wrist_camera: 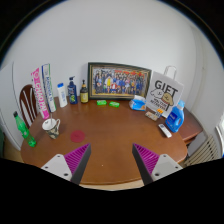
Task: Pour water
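Even, soft indoor light fills the room, bright on the white wall [110, 35] and warmer on the wooden table [105, 130]. Shadows beneath things are faint and short. A pale sheen lies across the tabletop. The wide lens bends the table's rim and the wall strongly outward; detail is soft throughout.

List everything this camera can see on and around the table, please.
Table: one, brown wood, round, under everything.
Green bottle: one, near the table's edge, beside the mug.
Mug: one, pale, patterned, right of the green bottle.
Bottles: three, white, blue and dark, at the back.
Framed photo: one, against the wall.
Gift bag: one, white, beside the photo.
Blue container: one, before the bag.
Green items: two, small, before the photo.
Chair: one, wooden, behind the table.
Fingers: two, purple pads, open, holding nothing.
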Demonstrator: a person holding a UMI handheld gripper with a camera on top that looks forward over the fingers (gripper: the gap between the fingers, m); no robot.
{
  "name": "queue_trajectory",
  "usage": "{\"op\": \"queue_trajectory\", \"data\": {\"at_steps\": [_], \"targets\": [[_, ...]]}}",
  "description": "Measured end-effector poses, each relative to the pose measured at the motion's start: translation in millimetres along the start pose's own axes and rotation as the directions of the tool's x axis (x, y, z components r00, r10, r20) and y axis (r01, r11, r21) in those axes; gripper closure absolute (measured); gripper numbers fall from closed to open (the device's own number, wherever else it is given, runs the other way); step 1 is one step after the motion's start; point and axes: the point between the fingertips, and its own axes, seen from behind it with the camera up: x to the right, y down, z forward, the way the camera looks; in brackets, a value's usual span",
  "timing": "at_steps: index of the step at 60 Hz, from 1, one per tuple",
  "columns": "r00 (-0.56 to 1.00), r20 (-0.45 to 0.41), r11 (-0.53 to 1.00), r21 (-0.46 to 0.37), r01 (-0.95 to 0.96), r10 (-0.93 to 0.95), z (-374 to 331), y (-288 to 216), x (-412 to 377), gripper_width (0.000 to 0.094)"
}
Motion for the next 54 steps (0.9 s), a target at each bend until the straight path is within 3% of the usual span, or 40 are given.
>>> {"op": "queue_trajectory", "data": {"at_steps": [15, 30, 39, 49, 54], "targets": [[0.996, 0.083, 1.000, -0.001, 0.032, -0.031, -7, 26, -94, 0.0080], [0.955, 0.294, 0.998, 0.056, 0.023, -0.038, -15, 51, -291, 0.0083], [0.923, 0.379, 0.994, 0.109, 0.017, -0.058, 3, 51, -403, 0.0077], [0.930, 0.360, 0.980, 0.197, -0.006, -0.067, 51, 30, -475, 0.0086], [0.942, 0.332, 0.979, 0.202, -0.017, -0.052, 79, 27, -494, 0.0160]]}}
